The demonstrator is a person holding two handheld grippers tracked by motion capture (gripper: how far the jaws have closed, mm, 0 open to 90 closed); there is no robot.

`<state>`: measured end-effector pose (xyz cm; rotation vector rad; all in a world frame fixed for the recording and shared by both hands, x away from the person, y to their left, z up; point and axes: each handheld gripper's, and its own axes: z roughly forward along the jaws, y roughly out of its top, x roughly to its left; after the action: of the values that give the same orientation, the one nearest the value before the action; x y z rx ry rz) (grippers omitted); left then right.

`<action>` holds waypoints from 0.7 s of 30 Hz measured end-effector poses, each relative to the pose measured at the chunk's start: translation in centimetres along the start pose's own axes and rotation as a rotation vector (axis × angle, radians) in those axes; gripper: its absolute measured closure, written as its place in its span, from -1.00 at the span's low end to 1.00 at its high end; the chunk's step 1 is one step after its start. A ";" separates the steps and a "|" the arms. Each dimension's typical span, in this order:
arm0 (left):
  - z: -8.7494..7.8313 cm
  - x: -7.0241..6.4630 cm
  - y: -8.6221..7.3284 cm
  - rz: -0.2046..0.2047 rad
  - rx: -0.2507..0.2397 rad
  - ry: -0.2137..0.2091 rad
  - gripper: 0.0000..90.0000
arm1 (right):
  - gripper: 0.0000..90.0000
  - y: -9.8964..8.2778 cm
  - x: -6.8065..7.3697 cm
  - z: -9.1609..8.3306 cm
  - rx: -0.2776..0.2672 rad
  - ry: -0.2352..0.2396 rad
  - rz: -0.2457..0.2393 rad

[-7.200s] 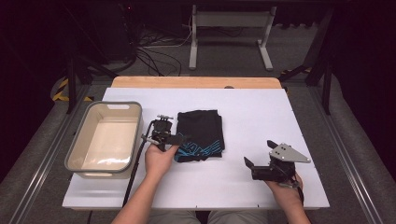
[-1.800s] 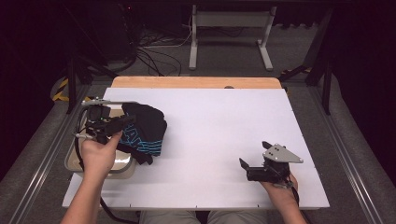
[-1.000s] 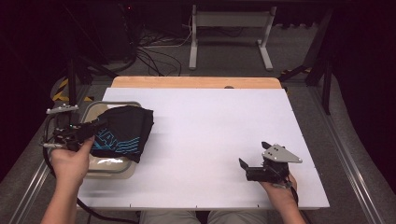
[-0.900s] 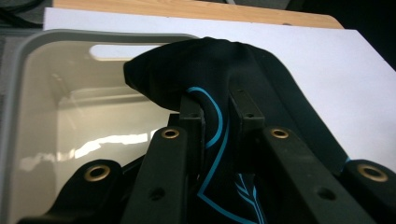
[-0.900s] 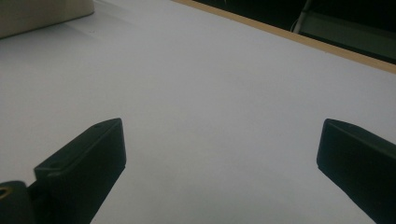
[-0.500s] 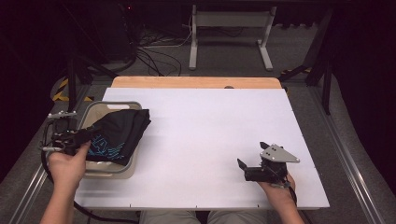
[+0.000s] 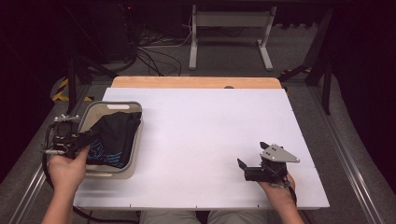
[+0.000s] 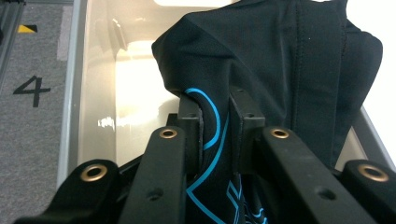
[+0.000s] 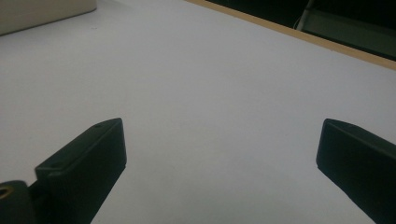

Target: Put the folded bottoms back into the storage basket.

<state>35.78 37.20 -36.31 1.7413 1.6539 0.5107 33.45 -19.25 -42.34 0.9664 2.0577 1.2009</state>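
Left hand-held gripper (image 8: 215, 119): I am clenching its jaws on a fold of the black garment (image 8: 280, 70), the pads pressing the cloth from both sides.
Garment: it is lying in the beige bin (image 7: 93, 112) at the left edge of the tabletop (image 7: 205, 135), with its near part lifted toward my left hand-held gripper (image 7: 86, 138).
High view: it is showing the whole layout, with the garment (image 7: 114, 137) spreading across the bin and my left hand (image 7: 65, 165) coming in from outside the bin's left wall.
Left gripper view: it is giving what the high view is too small to tell, namely the blue printed lines on the cloth running between the pads, the stitched seams, and the bare glossy floor of the bin (image 8: 135, 88) beside the garment.
Right hand-held gripper (image 7: 251, 158): I am holding it released, jaws wide apart, low over bare tabletop near the right front corner, well apart from the bin.
Right gripper view: it is showing the two jaws with white tabletop (image 9: 210, 93) between them, and a corner of the bin (image 9: 42, 11) far off.
Surroundings: a wooden strip (image 7: 196, 82) is edging the far side of the tabletop; cables (image 7: 154, 46) and a grey stand (image 7: 229, 28) are sitting on the floor beyond.
In the way: the bin's near-left wall is lying between my left hand and the garment's bulk.
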 end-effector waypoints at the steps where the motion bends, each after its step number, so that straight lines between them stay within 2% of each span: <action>1: 0.0 0.0 0.0 0.000 0.000 0.000 0.70 | -0.95 0.0 0.0 0.0 0.000 0.000 0.000; 7: 0.1 0.2 -0.3 -0.002 0.009 0.010 0.71 | -0.94 0.0 0.1 0.1 0.004 0.002 -0.002; 9: -0.2 0.3 -0.3 -0.009 -0.010 0.012 0.71 | -0.94 0.0 0.1 0.1 0.004 0.001 0.000; 10: -0.2 0.3 -0.3 -0.009 -0.010 0.012 0.57 | -0.94 0.0 0.1 0.1 0.004 0.001 0.000; 11: -0.4 0.5 -0.3 -0.017 -0.017 0.004 0.57 | -0.94 0.0 0.1 0.1 0.004 0.001 0.000; 12: -0.5 0.5 -0.2 -0.026 -0.018 0.001 0.41 | -0.94 0.0 0.1 0.1 0.004 0.002 -0.001; 17: -1.2 0.7 0.1 -0.021 -0.037 0.007 0.39 | -0.94 0.0 0.1 0.1 0.003 0.003 -0.005; 21: -1.6 0.5 0.1 -0.016 -0.052 -0.008 0.39 | -0.94 0.1 0.1 0.1 0.003 0.001 -0.003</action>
<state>34.78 38.03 -35.23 1.6888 1.6338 0.5345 33.45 -19.10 -42.34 0.9641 2.0616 1.1979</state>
